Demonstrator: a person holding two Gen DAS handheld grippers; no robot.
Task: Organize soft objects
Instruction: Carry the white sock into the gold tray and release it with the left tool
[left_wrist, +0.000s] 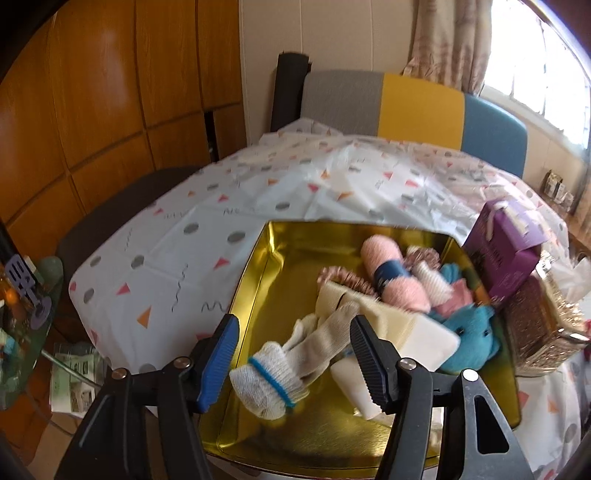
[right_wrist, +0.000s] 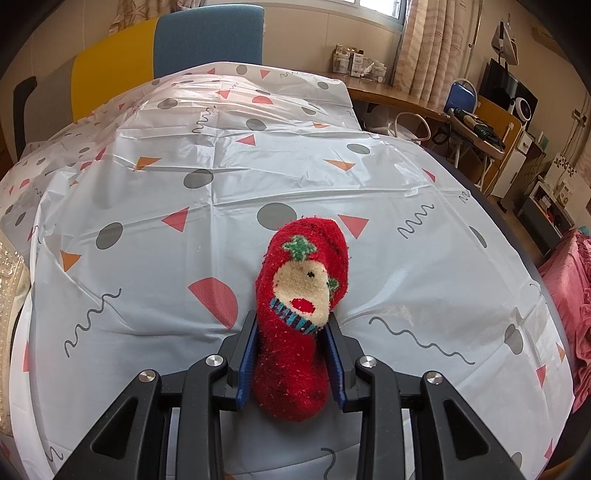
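Observation:
A gold tin (left_wrist: 258, 266) lies on the patterned tablecloth and holds several soft things: a pink yarn skein (left_wrist: 395, 273), a teal plush (left_wrist: 469, 332), a folded cream cloth (left_wrist: 373, 314) and scrunchies. A rolled white sock with a blue band (left_wrist: 269, 380) rests inside the tin's near part, between the fingers of my left gripper (left_wrist: 293, 325). That gripper is open, its pads standing apart from the sock. In the right wrist view my right gripper (right_wrist: 291, 317) is shut on a fuzzy red sock with a reindeer face (right_wrist: 301, 280), held over the tablecloth (right_wrist: 184, 229).
A purple box (left_wrist: 506, 251) sits on a glittery gold box (left_wrist: 543, 325) right of the tin. A grey, yellow and blue chair back (left_wrist: 421, 107) stands behind the table. Wooden cabinets (left_wrist: 110, 110) are at the left. Pink fabric (right_wrist: 569, 302) lies off the table's right edge.

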